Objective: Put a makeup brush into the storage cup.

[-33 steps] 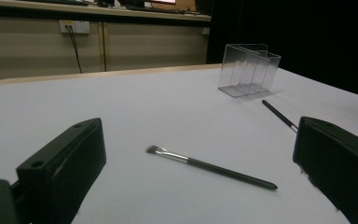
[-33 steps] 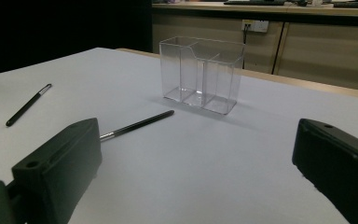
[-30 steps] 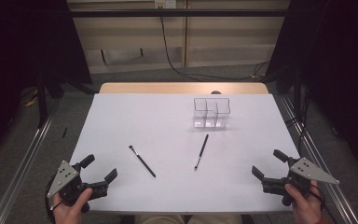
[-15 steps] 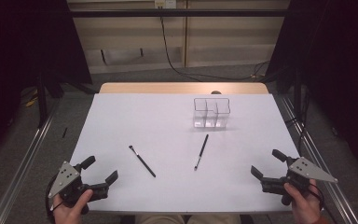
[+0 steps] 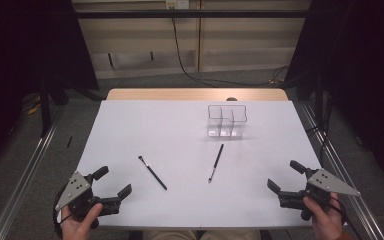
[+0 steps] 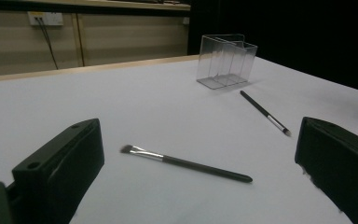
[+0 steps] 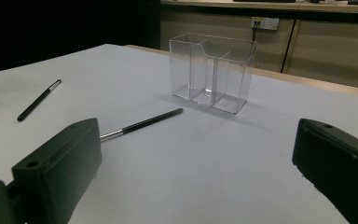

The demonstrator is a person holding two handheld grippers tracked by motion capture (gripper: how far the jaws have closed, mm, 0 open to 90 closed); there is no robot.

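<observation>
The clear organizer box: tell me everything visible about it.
The clear organizer box looks like transparent plastic, with inner walls dividing it into open-topped compartments, all empty. It stands upright on the white table, toward the far right. Nothing touches it; the nearer brush lies just in front, apart from it.

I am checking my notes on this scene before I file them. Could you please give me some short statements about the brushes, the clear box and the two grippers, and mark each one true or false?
1. Two brushes lie flat on the white table. True: the left brush and the right brush.
2. The right brush stands inside the clear organizer. False: it lies on the table in front of it, and the organizer looks empty.
3. The left gripper is open and holds nothing. True.
4. The right gripper is shut on a brush. False: it is open, apart from both brushes.
</observation>
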